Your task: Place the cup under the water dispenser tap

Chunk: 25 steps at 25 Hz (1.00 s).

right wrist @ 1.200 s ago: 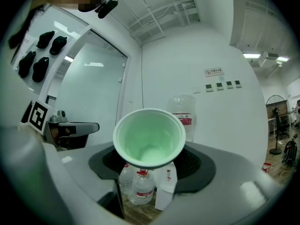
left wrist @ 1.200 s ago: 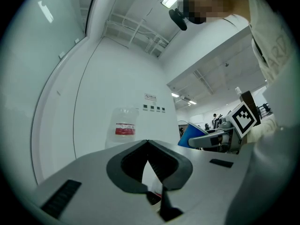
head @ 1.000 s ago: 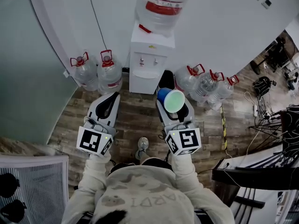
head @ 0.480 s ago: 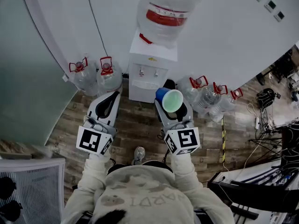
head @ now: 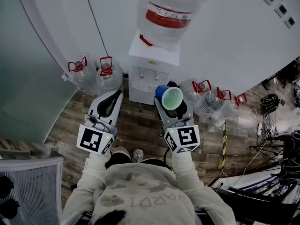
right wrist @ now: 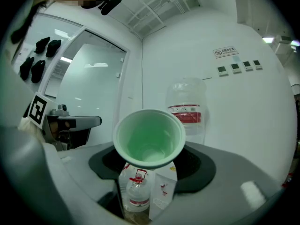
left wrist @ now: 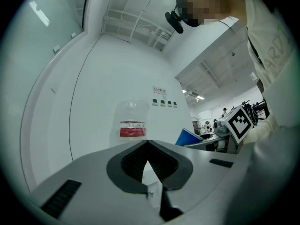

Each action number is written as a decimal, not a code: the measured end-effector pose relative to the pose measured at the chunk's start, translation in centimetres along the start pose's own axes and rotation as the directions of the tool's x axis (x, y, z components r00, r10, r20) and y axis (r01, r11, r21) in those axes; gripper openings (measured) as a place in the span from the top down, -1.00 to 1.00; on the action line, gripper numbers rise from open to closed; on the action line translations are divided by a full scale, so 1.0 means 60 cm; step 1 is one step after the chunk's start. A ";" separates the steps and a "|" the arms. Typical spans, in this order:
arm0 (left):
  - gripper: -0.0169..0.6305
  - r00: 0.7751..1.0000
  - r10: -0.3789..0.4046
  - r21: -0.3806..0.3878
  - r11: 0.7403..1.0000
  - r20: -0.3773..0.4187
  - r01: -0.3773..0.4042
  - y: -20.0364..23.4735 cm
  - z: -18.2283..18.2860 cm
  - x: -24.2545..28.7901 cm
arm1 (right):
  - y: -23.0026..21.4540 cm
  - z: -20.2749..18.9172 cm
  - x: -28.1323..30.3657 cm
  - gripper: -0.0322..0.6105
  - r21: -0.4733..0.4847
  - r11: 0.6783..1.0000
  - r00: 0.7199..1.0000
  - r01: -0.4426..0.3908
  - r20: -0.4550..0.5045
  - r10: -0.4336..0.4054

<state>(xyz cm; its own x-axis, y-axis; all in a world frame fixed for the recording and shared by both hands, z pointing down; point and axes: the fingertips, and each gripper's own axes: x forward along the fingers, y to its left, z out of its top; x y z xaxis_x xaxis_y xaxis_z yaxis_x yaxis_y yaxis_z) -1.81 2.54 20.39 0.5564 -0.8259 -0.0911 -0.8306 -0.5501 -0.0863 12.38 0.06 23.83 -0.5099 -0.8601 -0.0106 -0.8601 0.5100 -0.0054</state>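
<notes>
A blue cup [head: 169, 97] with a pale green inside [right wrist: 150, 137] lies tilted in my right gripper [head: 170, 108], whose jaws are shut on its sides; the mouth faces back toward me. The white water dispenser [head: 152, 74] stands against the wall just beyond the cup, with a large bottle [head: 166, 13] on top and two taps [head: 146, 75] on its front. In the right gripper view the dispenser [right wrist: 164, 191] shows below the cup. My left gripper [head: 116, 95] is held level to the left of the dispenser, shut and holding nothing, its tips meeting [left wrist: 147, 142].
Spare water bottles stand on the wooden floor on both sides of the dispenser, two at the left [head: 93, 71] and several at the right [head: 208, 97]. A white curved wall [head: 225, 36] runs behind. A chair [head: 28, 182] is at the lower left, cables and a desk [head: 272, 191] at the right.
Both grippers have moved forward toward the dispenser, the right one carrying the cup. The dispenser and its bottle now look nearer; the cup's rim now overlaps the dispenser's right corner.
</notes>
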 end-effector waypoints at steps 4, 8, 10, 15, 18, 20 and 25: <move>0.93 1.000 -0.003 -0.002 1.000 -0.017 0.003 0.019 -0.011 0.023 | -0.013 -0.014 0.030 -0.05 0.013 1.000 1.000 -0.002 -0.015 0.003; 0.93 0.999 -0.021 -0.014 1.000 -0.025 0.021 0.041 -0.029 0.046 | -0.022 -0.035 0.061 -0.05 0.022 1.000 0.999 0.004 -0.032 -0.003; 0.93 0.999 -0.031 -0.018 0.999 -0.027 0.030 0.053 -0.036 0.060 | -0.028 -0.044 0.078 -0.05 0.025 1.000 0.999 0.012 -0.040 -0.011; 0.93 0.998 -0.061 -0.015 0.998 -0.023 0.061 0.096 -0.046 0.102 | -0.039 -0.060 0.132 -0.05 0.026 0.999 0.998 0.030 -0.057 -0.029; 0.93 0.997 -0.075 -0.018 0.997 -0.023 0.075 0.127 -0.052 0.128 | -0.046 -0.073 0.167 -0.05 0.026 0.999 0.997 0.040 -0.075 -0.038; 0.93 0.996 -0.085 -0.021 0.996 -0.029 0.084 0.147 -0.058 0.144 | -0.050 -0.084 0.190 -0.05 0.028 0.999 0.995 0.046 -0.089 -0.044; 0.93 0.992 -0.119 -0.030 0.993 -0.047 0.118 0.189 -0.080 0.189 | -0.064 -0.115 0.242 -0.05 0.047 0.996 0.990 0.071 -0.125 -0.064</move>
<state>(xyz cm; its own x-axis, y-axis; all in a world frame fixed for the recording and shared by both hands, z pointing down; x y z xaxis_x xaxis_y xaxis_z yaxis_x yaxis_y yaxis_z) -5.06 -13.65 23.14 0.6499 -0.7593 -0.0334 -0.7595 -0.6472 -0.0663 8.20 -14.39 30.57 -0.4507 -0.8853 0.1145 -0.8927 0.4476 -0.0531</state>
